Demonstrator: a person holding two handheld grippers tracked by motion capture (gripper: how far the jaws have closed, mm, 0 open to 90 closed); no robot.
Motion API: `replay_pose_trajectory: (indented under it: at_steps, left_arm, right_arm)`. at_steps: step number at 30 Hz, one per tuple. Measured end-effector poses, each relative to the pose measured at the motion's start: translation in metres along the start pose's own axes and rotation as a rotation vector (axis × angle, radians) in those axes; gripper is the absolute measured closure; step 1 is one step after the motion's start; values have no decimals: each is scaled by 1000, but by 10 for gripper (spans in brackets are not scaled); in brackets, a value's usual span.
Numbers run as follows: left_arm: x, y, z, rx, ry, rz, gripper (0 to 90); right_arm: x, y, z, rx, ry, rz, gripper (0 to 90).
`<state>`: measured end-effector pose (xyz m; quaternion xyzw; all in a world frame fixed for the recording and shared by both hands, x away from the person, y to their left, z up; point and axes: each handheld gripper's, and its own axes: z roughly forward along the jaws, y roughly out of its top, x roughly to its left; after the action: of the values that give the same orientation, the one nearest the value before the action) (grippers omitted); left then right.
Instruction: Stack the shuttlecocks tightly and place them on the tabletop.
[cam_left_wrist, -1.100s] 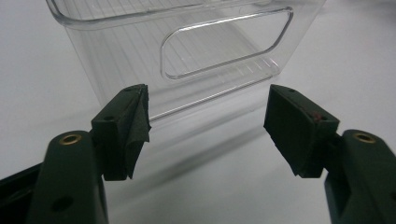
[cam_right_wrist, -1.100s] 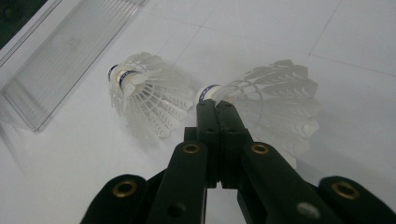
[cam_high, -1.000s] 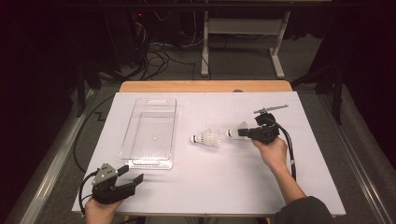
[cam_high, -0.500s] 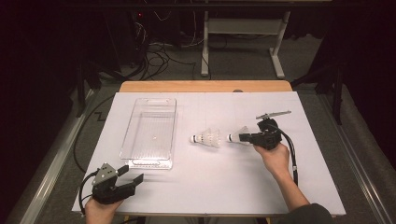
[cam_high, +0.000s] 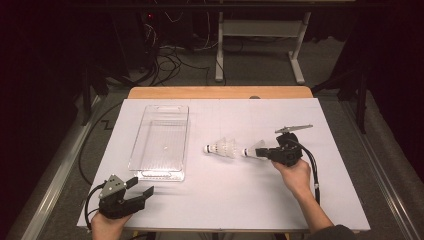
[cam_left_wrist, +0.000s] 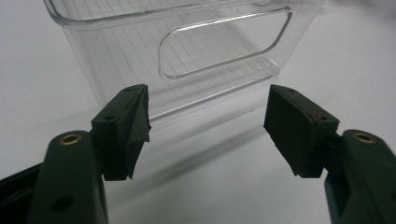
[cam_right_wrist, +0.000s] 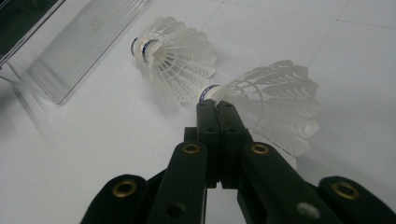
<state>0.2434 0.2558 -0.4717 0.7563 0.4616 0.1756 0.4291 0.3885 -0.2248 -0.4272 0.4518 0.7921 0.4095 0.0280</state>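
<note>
— Black jaws of the right gripper (cam_right_wrist: 215, 108) are pressed together at the nearer shuttlecock's (cam_right_wrist: 273, 105) cork end; whether they truly pinch it, I can't tell. It lies on the table (cam_high: 240, 200), beside the second shuttlecock (cam_high: 222, 148).

— Then test the hold before lifting — feathers crush easily. Carry it low to the clear bin (cam_high: 161, 142), well off to the left.

— And the left gripper (cam_left_wrist: 208, 123)?

— Jaws spread wide, holding nothing, facing the bin's handle end — leave it.

Bin (cam_high: 161, 141) on the desk (cam_high: 225, 210), two shuttlecocks right of the bin, nearer one (cam_high: 221, 148) beside it, farther one (cam_high: 254, 150) beyond
</note>
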Motion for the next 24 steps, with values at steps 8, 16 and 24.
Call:
replay_pose_trajectory:
  at_steps: [8,16,24]
  left_arm:
    - [0,0,0,0,0,0,321]
    - [0,0,0,0,-1,1,321]
    - [0,0,0,1,-1,0,321]
  right_arm:
    - [4,-2,1,-2,11,-5,900]
    - [8,-2,4,7,14,-10,900]
    - [9,-2,4,2,18,-12,900]
